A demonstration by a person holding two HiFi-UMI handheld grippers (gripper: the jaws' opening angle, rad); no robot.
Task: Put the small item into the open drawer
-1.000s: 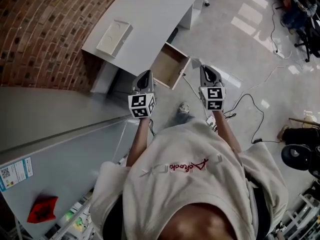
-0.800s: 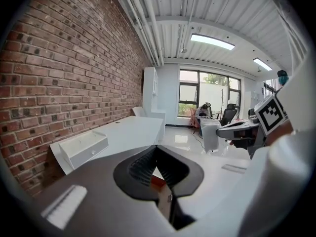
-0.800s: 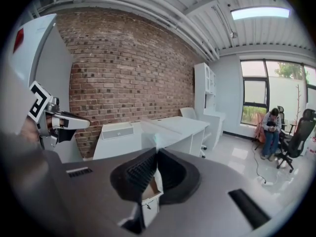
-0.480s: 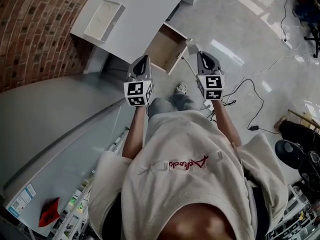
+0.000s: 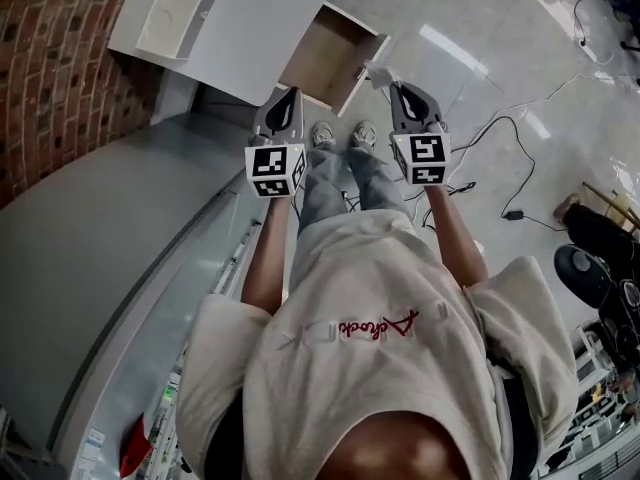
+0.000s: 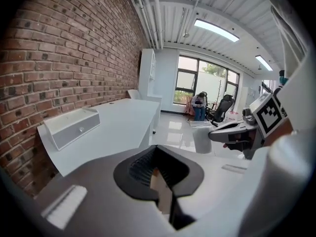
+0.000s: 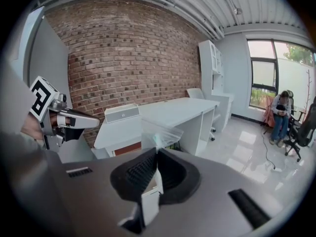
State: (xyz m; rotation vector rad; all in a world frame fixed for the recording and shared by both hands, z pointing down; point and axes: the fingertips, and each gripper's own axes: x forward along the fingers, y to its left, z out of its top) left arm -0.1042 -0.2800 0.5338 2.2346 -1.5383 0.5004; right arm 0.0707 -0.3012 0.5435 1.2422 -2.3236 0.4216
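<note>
Right gripper (image 7: 156,153) pinched tight on the edge of the small clear bag (image 7: 159,131). The bag sticks out past the tips, so it should drop clean on release. Left gripper (image 6: 159,154) is pressed together on nothing, just alongside. Open drawer (image 5: 325,60) under the white desk (image 5: 262,18) is just beside the bag; I'd say the bag isn't over it yet.

Desk (image 5: 270,18) stands against brick wall (image 5: 50,68); storage box (image 5: 178,8) on its top, wall side. Open drawer (image 5: 325,58) juts from the desk front, ahead of the person's shoes (image 5: 322,134). Left gripper (image 5: 288,98) and right gripper (image 5: 402,90) flank it (bag (image 5: 378,72) at the drawer's right corner).
</note>
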